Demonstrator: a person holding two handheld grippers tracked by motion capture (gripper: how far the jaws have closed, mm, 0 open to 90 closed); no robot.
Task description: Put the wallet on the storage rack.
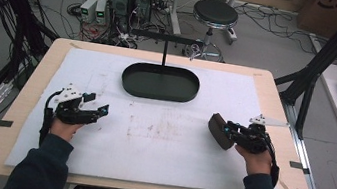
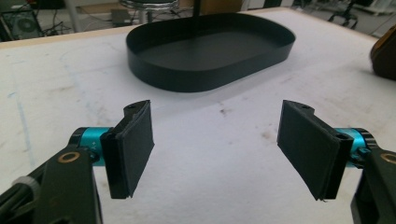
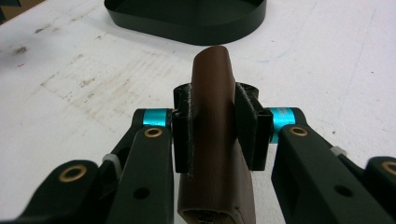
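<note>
The brown case (image 3: 215, 140) (a rounded, leather-like thing, perhaps for glasses) sits clamped between the fingers (image 3: 250, 135) of the right gripper (image 1: 231, 132), at the right of the counter (image 1: 277, 95) and just above its white mat (image 1: 149, 142); in the right gripper view the pads press on its two long sides while its far end juts forward toward the black oval tray (image 1: 160, 82). That tray stands at the far middle of the mat, well apart from the case, with an upright post (image 1: 164, 53) rising behind it. The left gripper (image 1: 95, 111) rests over the left of the mat with its fingers (image 2: 133, 149) spread wide and nothing between them. Judging from this, the likely step is to carry the case to the tray. The grip looks narrow and set toward the near half of a smooth, curved body, so the case could pivot or slide out during the carry; its jutting end might also knock the tray's wall if brought in too low.
</note>
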